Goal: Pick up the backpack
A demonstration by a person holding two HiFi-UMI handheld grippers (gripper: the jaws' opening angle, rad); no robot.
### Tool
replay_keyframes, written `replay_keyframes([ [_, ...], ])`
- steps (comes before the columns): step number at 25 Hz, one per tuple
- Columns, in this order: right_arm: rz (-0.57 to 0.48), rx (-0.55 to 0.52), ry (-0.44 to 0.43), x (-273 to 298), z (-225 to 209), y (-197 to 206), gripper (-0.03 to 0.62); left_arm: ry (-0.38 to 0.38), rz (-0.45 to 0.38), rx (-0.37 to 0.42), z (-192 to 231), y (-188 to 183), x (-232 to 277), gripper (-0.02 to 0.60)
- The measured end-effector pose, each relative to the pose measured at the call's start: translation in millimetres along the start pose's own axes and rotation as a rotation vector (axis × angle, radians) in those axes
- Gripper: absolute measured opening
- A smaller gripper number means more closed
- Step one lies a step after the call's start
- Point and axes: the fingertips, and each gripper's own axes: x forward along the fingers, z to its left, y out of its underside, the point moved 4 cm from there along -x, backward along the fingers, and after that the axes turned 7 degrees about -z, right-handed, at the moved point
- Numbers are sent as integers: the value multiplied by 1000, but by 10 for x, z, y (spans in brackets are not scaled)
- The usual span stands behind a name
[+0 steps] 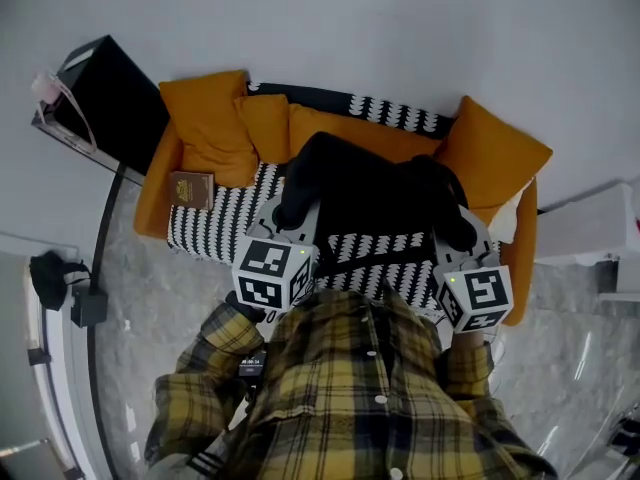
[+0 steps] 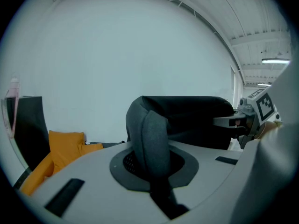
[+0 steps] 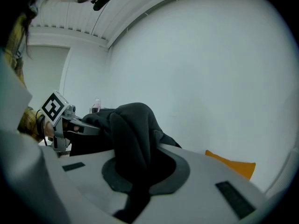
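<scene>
backpack: one, black (image 1: 370,193), hanging between the two tools over the sofa (image 1: 215,230) seat. Can't tell whether its bottom touches the patterned cover.
left tool: (image 2: 150,148) jaws nearly together, clamped on a padded dark fold at the backpack's left end. Looks like a strap or a top edge.
right tool: (image 3: 138,167) jaws nearly together, pinching bunched black fabric at the right end.
handling: soft and floppy, since the fabric folds over in both jaws. Expect sag in the middle and some swing. Not fragile. The woven cloth looks grippy, not slick. Weight unknown; it looks slack, so probably lightly loaded.
where to hold: padded strap or seamed edge, one end per tool, as now. Thin loose cloth could creep out of the pinch.
counts: 1 backpack, 2 tools, 1 sofa, 1 brown booklet (image 1: 190,189) on the seat, 1 black bag (image 1: 110,98) beside the sofa.
cushions: 3 loose orange ones (image 1: 205,128) readable, two left and one right. The orange strip behind the backpack may be a fourth.
</scene>
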Motion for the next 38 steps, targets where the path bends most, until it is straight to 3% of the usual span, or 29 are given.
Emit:
replay_keyframes([
  [38,32,36,-11,-218,51,130,29,13,6,38,-117,16,-114,38],
])
